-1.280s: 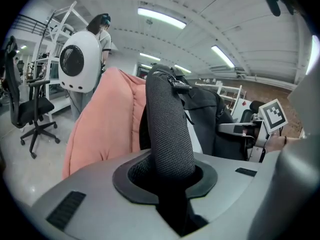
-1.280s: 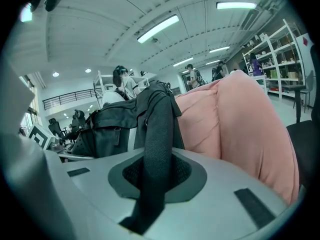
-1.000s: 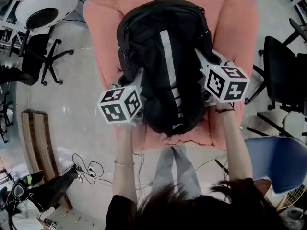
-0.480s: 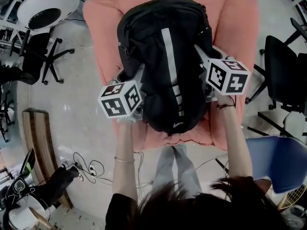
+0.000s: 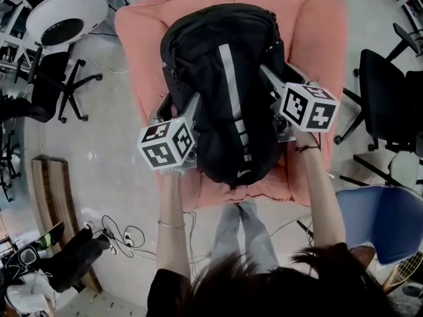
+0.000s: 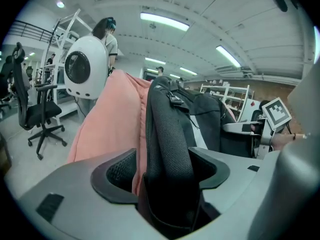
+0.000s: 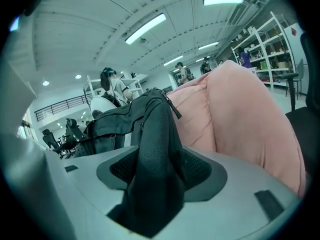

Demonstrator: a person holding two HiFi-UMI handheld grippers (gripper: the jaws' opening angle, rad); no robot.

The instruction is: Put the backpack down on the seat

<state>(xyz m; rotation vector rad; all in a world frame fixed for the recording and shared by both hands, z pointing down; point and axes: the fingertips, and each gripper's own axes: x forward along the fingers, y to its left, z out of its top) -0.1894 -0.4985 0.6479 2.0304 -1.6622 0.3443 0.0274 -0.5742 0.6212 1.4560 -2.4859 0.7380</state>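
Pink seat (image 5: 317,58) cushions bore the black backpack (image 5: 225,91), its long axis running away from the person. Left gripper (image 6: 166,168) and right gripper (image 7: 156,170) flanked the backpack, equally near, jaws opening around slack mesh straps (image 6: 167,129).

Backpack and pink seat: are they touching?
Touching. The left gripper view shows the backpack leaning against the pink seat with no gap; the head view shows it lying there.
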